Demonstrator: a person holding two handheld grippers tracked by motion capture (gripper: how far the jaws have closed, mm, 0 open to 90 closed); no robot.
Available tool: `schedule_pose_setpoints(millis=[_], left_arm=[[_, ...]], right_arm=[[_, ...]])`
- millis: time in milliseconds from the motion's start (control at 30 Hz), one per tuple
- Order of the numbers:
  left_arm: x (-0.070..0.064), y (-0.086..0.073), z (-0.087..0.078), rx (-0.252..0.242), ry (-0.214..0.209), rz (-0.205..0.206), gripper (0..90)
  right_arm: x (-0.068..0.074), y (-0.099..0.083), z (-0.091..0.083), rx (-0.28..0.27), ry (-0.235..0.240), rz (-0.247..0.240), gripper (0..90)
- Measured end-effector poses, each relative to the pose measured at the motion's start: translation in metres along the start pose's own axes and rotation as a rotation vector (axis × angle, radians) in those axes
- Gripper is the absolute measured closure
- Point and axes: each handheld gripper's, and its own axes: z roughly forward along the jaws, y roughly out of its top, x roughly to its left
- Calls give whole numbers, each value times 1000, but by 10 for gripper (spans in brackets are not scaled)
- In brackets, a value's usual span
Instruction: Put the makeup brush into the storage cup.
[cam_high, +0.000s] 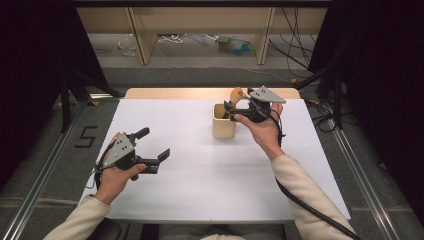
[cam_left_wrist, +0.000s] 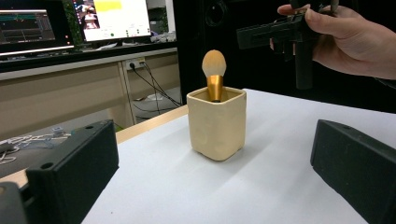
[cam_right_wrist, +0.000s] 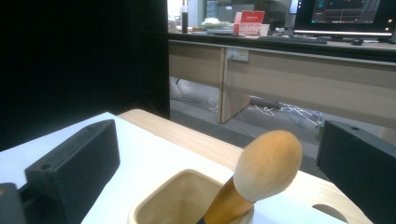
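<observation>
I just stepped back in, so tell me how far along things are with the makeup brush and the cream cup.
Done, it seems: the makeup brush stands handle-down in the cream cup, bristles up. In hand: the right gripper hangs above the cup, jaws open with the brush head between them, not touching. Left: probably just drawing that hand away. The left gripper waits open near the table's left side.
</observation>
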Motion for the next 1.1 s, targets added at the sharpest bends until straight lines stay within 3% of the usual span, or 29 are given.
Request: schedule_pose_setpoints(millis=[633, 700, 933, 1100], left_arm=[[1, 0, 0, -3, 1, 5, 6], [1, 0, 0, -2, 1, 4, 6], [1, 0, 0, -2, 2, -1, 6], [0, 0, 0, -1, 2, -1, 6]], right_arm=[[5, 0, -22, -5, 19, -11, 3], [4, 0, -26, -9, 19, -37, 3], [5, -2, -35, 2, 26, -12, 3], [6, -2, -42, 4, 31, -20, 3]])
